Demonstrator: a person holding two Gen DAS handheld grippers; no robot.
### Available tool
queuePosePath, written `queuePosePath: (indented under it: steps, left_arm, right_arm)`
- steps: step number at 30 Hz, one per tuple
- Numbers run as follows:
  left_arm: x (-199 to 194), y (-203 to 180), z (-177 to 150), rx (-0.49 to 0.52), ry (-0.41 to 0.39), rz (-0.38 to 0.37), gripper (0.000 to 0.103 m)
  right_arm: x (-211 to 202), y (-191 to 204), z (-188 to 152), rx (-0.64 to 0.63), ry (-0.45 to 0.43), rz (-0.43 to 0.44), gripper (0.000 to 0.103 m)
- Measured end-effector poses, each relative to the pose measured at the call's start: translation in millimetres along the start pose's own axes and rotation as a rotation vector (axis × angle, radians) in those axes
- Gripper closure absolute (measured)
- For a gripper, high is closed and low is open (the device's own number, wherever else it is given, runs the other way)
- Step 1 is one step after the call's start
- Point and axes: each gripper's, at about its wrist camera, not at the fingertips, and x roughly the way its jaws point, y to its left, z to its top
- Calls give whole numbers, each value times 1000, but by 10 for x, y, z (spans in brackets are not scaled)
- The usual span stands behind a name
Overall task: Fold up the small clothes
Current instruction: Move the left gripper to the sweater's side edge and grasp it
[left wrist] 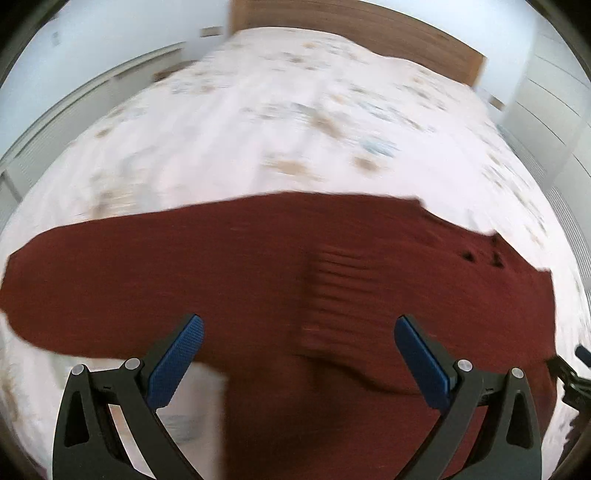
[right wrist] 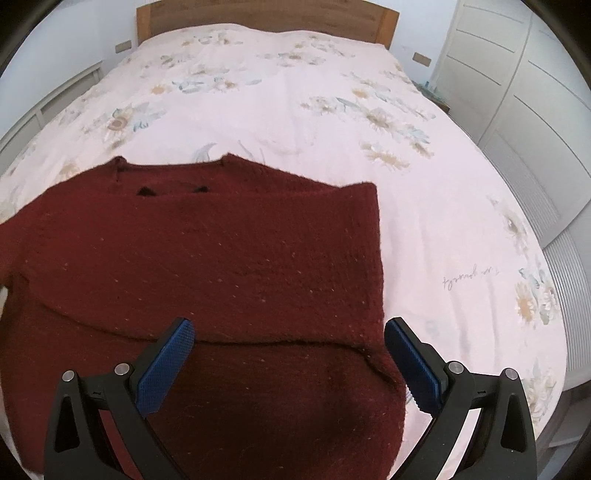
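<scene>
Blue-padded claws spread over sweater

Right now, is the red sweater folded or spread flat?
Partly folded. On the sweater the right sleeve lies folded across the body, its edge crossing above the hem, while the left sleeve is spread out on the bed.

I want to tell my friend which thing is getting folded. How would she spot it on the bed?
Find the big bed with the wooden headboard and pale flowery cover. At the near end lies a sweater, just ahead of the open tongs. It is the only dark red, knitted thing there; everything around it is light and flowered.
</scene>
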Motion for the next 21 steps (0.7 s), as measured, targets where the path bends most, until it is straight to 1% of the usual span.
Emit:
queuePosePath:
  steps: [4, 8, 11, 13, 16, 21]
  left_arm:
    - [-100, 553, 35, -133, -9, 84, 1]
    - [-115, 1204, 5, -285, 44, 176, 1]
    - [-156, 1663, -62, -420, 66, 205, 1]
    - [-174, 1867, -126, -465, 69, 241, 1]
    - [-196, 2104, -236, -501, 90, 276, 1]
    - [-212, 2419, -376, -628, 115, 287, 1]
  right_arm:
    - [-67, 43, 48, -8, -14, 0, 0]
    - [-63, 117, 93, -31, -18, 5, 0]
    - [-67, 165, 131, -38, -24, 3, 0]
    - [-74, 176, 150, -33, -26, 4, 0]
    - [-74, 187, 176, -33, -27, -5, 0]
    - [-69, 176, 162, -41, -14, -22, 0]
